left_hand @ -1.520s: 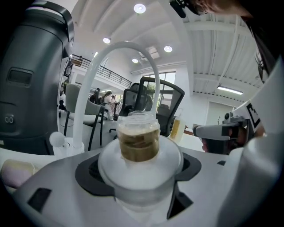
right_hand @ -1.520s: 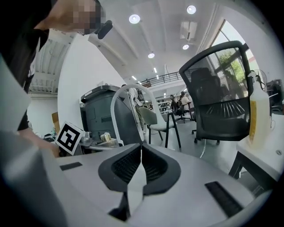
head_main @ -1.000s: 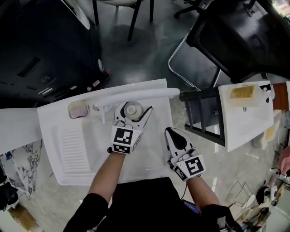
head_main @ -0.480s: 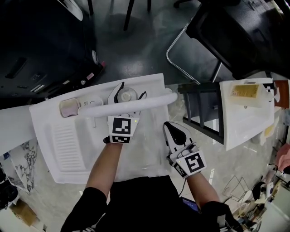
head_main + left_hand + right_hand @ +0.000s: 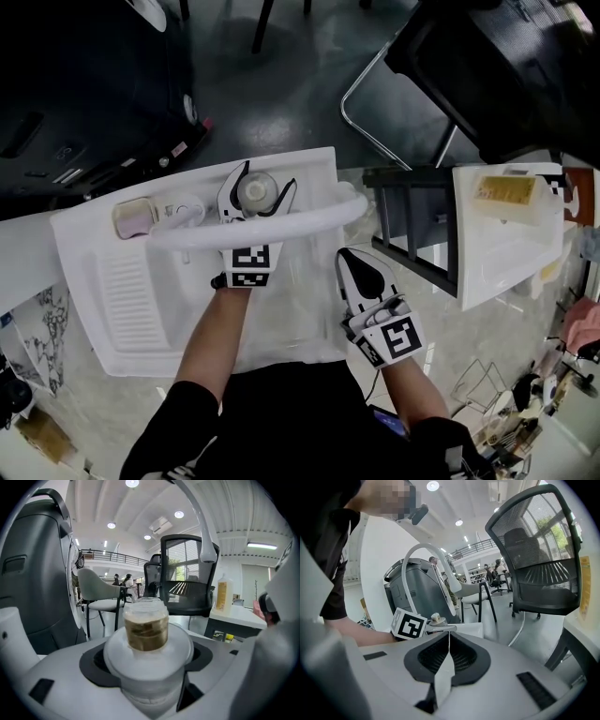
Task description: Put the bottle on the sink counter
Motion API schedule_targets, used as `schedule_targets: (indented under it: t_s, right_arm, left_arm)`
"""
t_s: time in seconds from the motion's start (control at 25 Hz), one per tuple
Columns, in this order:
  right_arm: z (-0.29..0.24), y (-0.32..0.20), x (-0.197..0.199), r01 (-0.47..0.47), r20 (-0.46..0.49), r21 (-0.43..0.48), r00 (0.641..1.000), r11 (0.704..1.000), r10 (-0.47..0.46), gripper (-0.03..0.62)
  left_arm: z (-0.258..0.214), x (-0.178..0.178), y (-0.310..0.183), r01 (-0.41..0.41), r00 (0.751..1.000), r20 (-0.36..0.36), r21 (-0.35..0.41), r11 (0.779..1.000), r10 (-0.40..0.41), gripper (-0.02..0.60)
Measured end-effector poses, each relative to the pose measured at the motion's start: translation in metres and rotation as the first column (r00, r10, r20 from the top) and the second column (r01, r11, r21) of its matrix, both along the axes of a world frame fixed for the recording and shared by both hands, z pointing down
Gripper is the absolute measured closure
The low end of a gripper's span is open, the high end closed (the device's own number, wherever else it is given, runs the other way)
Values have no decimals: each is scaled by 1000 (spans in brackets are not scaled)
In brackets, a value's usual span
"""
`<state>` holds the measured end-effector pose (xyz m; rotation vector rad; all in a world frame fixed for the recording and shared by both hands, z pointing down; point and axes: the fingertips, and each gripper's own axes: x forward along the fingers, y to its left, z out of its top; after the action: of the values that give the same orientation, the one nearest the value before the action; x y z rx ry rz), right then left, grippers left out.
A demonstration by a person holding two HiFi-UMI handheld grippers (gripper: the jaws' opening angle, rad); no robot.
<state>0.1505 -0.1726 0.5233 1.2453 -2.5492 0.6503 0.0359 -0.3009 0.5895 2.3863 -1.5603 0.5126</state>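
A clear bottle (image 5: 256, 190) with a wide white collar and brownish content stands upright between the jaws of my left gripper (image 5: 258, 194), which is shut on it. In the left gripper view the bottle (image 5: 146, 629) fills the middle, with both jaws wrapped round its body. It is over the back ledge of the white sink counter (image 5: 309, 167), behind the arched white faucet (image 5: 300, 221). Whether its base touches the ledge is hidden. My right gripper (image 5: 350, 258) is shut on nothing, over the sink's right side; in its own view the right gripper (image 5: 449, 637) shows its pads pressed together.
A pinkish soap dish (image 5: 134, 217) sits on the ledge to the left, above a ribbed drainboard (image 5: 131, 292). A dark rack (image 5: 412, 225) and a second white basin (image 5: 506, 246) with a yellow sponge (image 5: 504, 190) stand to the right. A black office chair (image 5: 497, 66) is beyond.
The left gripper has carried the bottle away from me, from over the basin, under the faucet arch, to the back ledge. The right gripper has barely moved.
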Motion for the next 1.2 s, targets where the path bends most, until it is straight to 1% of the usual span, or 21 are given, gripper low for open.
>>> schedule_targets:
  t_s: [0.24, 0.52, 0.76, 0.88, 0.96, 1.08, 1.2]
  right_arm:
    - [2, -4, 4, -40, 13, -14, 999, 999, 40, 563]
    - [2, -1, 1, -40, 8, -12, 999, 999, 41, 563]
    - [-1, 2, -3, -29, -1, -13, 1000, 999, 29, 563]
    - [-6, 6, -4, -24, -10, -7, 1000, 1000, 24, 563]
    - [-10, 8, -7, -21, -18, 2, 1000, 1000, 21, 563]
    - [-15, 12, -7, -24, -26, 11, 999, 1000, 24, 563]
    - [-19, 16, -9, -25, -28, 21, 999, 999, 26, 563]
  left_arm:
    - [7, 3, -1, 11, 996, 90, -8, 1000, -10, 221]
    - [10, 6, -1, 12, 992, 127, 9, 1000, -14, 221]
    - [13, 8, 1, -20, 996, 91, -18, 1000, 21, 219]
    - [15, 11, 4, -42, 997, 63, -45, 998, 45, 195]
    - [12, 11, 3, -61, 997, 41, -45, 997, 63, 184]
    - [9, 9, 6, -67, 997, 19, -40, 997, 68, 166]
    - [0, 10, 16, -87, 996, 20, -26, 996, 87, 155]
